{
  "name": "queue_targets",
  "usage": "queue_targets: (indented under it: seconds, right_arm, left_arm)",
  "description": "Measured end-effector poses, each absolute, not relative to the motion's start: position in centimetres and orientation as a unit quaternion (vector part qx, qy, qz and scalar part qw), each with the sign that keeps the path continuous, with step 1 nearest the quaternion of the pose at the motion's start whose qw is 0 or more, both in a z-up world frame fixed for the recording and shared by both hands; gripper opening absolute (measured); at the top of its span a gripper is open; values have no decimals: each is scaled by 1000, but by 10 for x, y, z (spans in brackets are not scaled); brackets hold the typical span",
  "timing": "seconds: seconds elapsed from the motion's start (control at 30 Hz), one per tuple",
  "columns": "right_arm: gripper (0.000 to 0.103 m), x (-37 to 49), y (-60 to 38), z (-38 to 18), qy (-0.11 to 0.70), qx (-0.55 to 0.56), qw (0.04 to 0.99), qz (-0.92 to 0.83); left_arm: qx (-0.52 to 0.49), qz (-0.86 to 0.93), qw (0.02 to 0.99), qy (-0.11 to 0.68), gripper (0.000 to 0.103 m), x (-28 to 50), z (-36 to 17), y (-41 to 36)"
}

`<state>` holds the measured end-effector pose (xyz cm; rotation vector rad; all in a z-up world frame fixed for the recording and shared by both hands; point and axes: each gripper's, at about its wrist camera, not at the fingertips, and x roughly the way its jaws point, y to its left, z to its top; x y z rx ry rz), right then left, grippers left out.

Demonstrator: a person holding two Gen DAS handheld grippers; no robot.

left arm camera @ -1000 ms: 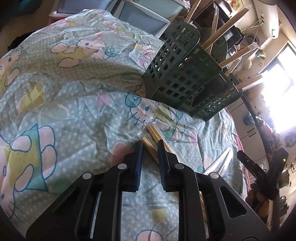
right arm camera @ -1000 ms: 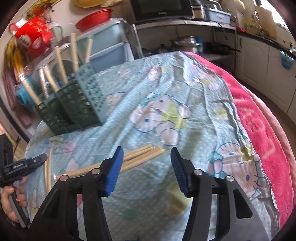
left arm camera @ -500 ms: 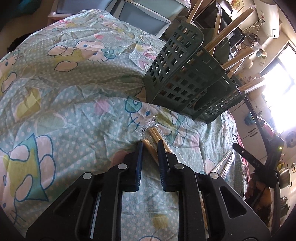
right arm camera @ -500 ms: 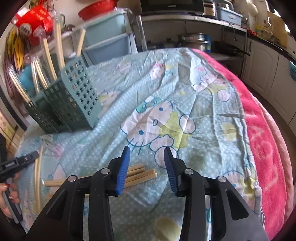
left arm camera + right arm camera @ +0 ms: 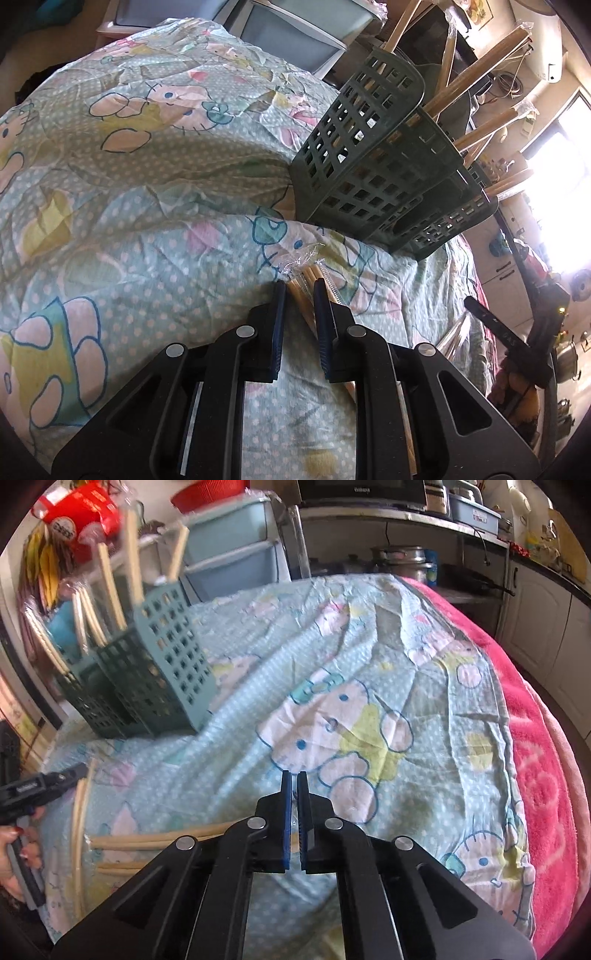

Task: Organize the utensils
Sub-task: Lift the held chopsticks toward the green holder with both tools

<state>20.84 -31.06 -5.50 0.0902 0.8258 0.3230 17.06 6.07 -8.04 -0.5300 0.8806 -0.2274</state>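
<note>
Change: right gripper [image 5: 294, 775] has drawn its jaws in from a wide spread to almost touching, and has slid across the bedspread so the wrapped chopsticks that lay between its fingers now sit behind and to its left; left gripper [image 5: 298, 284] has kept its place and its grip
Right gripper: blue pads nearly together with only a thin slit between them; a scrap of clear wrapper seems caught low in that slit, though it is too small to be sure
Left gripper: jaws narrow, pinching a wrapped chopstick bundle [image 5: 306, 295] whose clear plastic end sticks out just past the fingertips
Chopsticks on the bed: in the right wrist view a second bundle [image 5: 155, 840] lies flat on the cloth, passing under the right gripper's frame
Utensil basket [image 5: 369, 155]: dark green lattice holder with several compartments, standing tilted on the bedspread beyond the left gripper, many wrapped chopsticks poking out of its top
Bedspread [image 5: 369, 686]: pale green, dotted, cartoon cat print, crumpled; a pink blanket [image 5: 535, 746] borders it on the right
Person: a hand [image 5: 18, 853] grips the left tool's handle at the left edge of the right wrist view
</note>
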Motion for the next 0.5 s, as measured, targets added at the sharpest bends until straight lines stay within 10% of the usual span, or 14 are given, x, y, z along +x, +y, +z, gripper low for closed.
queue_targets:
  seconds: [0.5]
  right_arm:
    - [3, 172, -282, 18, 294, 52, 927, 225]
  left_arm:
    - [-277, -119, 861, 409, 8, 164, -78, 74]
